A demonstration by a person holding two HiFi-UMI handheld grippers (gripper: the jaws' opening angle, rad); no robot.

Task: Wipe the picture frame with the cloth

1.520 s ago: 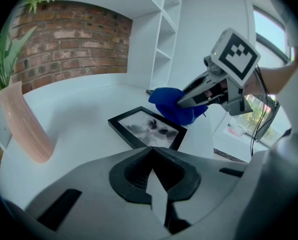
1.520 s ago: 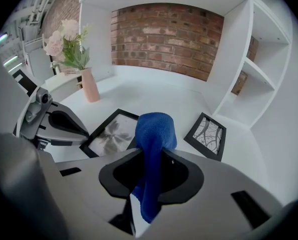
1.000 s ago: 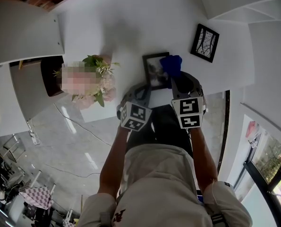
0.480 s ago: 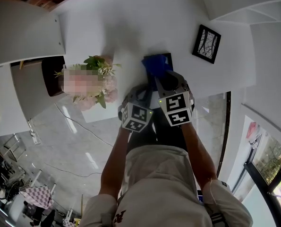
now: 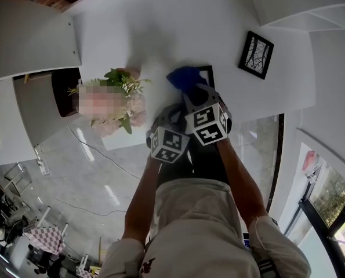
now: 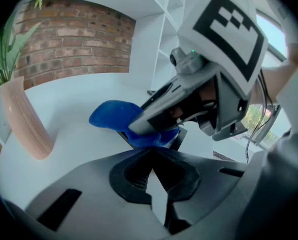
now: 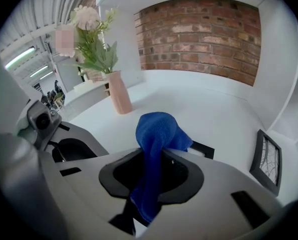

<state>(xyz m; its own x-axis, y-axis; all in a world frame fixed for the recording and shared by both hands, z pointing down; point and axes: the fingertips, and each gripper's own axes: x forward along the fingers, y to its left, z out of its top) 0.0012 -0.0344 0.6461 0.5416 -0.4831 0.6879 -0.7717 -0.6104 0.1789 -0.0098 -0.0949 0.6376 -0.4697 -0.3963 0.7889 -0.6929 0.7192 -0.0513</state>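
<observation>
1. Looking down at the picture frame (image 5: 208,73), we found it on the white table (image 5: 160,33), most of it covered by the blue cloth (image 5: 185,77); only one dark edge and a corner showed.
2. The cloth lay bunched against the frame's face. One end of it ran back between the jaws of the right gripper (image 7: 156,156), which were clamped tight on it.
3. The right gripper reached over the frame from the person's side, and its marker cube (image 5: 206,126) sat just short of the frame.
4. The left gripper (image 6: 150,151) was at the frame's near edge, close beside the right one. Its jaws were drawn together at the tips, and we could not tell whether they pinched the frame's edge or only met against it.
5. A second black frame (image 5: 255,54) lay well apart from the picture frame, on the person's right of it.
6. A pink vase (image 7: 117,91) of flowers (image 5: 123,83) stood on the other side of the picture frame, near it but not touching.
</observation>
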